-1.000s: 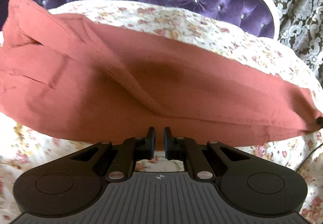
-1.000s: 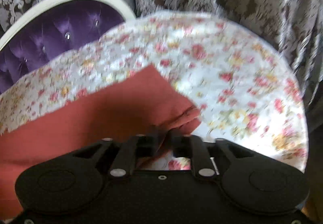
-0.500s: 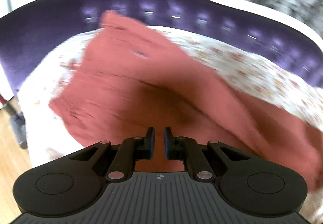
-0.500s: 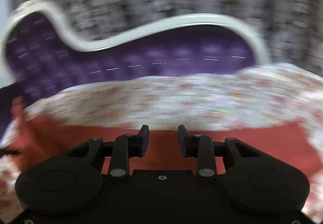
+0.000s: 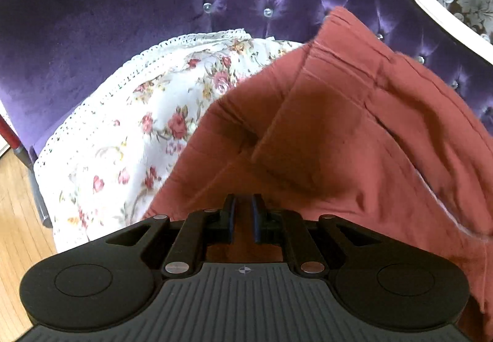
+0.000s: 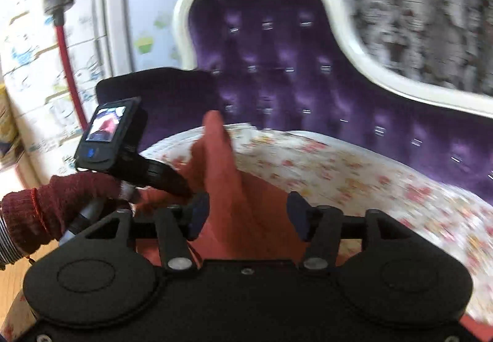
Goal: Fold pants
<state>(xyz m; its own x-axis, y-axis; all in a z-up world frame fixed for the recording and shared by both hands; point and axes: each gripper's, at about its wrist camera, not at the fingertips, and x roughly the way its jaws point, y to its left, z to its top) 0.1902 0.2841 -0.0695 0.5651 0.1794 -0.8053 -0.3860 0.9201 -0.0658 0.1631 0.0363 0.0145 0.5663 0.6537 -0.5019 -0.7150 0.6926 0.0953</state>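
The rust-red pants (image 5: 339, 132) lie bunched on the floral seat cover (image 5: 123, 142), one fold leaning on the purple backrest. My left gripper (image 5: 245, 200) sits at the pants' near edge, its jaws narrow with red cloth between the pads. From the right wrist, a gloved hand (image 6: 55, 206) holds that left gripper (image 6: 185, 189) at the left, its tip on the pants (image 6: 222, 175), where a fold stands up in a peak. My right gripper (image 6: 246, 203) is opening. Cloth shows behind the wide gap and its pads touch nothing.
The tufted purple sofa back (image 6: 277, 65) with its white frame curves behind the seat, and its padded arm (image 5: 92, 18) is at the left. Wood floor (image 5: 15, 219) lies past the seat's left edge. A white drawer cabinet (image 6: 30, 65) and a red-handled pole (image 6: 64, 43) stand beyond. Patterned curtain (image 6: 416, 3) hangs behind.
The right gripper let go of the pants' end and its jaws spread wide. Both hands swept left along the seat toward the sofa arm. The left gripper stayed shut on the cloth.
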